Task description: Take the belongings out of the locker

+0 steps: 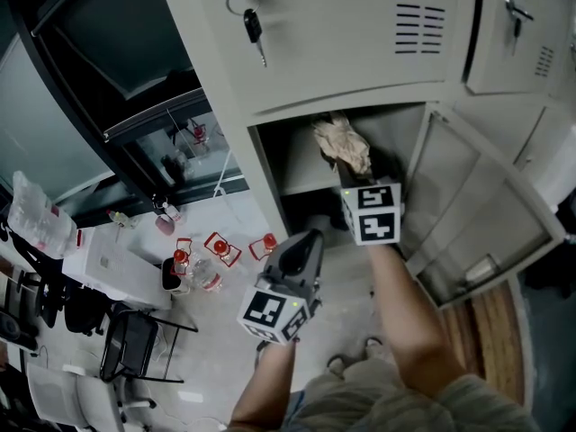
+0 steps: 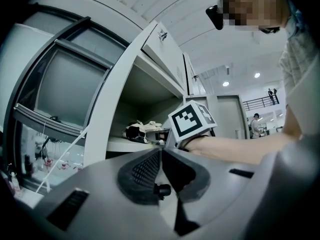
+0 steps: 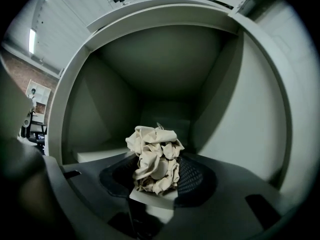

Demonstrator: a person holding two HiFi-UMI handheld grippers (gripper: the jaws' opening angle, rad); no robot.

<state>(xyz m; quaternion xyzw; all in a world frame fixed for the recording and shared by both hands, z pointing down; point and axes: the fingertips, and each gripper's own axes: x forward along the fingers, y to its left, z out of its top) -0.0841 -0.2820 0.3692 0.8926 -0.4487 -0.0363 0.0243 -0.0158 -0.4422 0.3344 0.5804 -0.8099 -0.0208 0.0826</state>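
Note:
The open locker compartment (image 1: 292, 156) has a shelf (image 3: 95, 155) inside. A crumpled beige cloth (image 1: 343, 143) sits at the compartment's mouth, pinched between the jaws of my right gripper (image 1: 349, 184). In the right gripper view the cloth (image 3: 154, 158) fills the gap of the gripper (image 3: 156, 183), just above the shelf. My left gripper (image 1: 310, 238) hangs lower, in front of the locker, its jaws shut with nothing in them (image 2: 161, 153). From the left gripper view the cloth (image 2: 145, 130) and the right gripper's marker cube (image 2: 191, 122) show at the shelf edge.
The locker door (image 1: 477, 219) stands swung open to the right. Keys (image 1: 254, 27) hang from the shut door above. Red-capped bottles (image 1: 220, 247), a white table (image 1: 108, 264) and a chair (image 1: 135, 349) are on the floor at left. A dark shape (image 1: 387, 165) lies beside the cloth.

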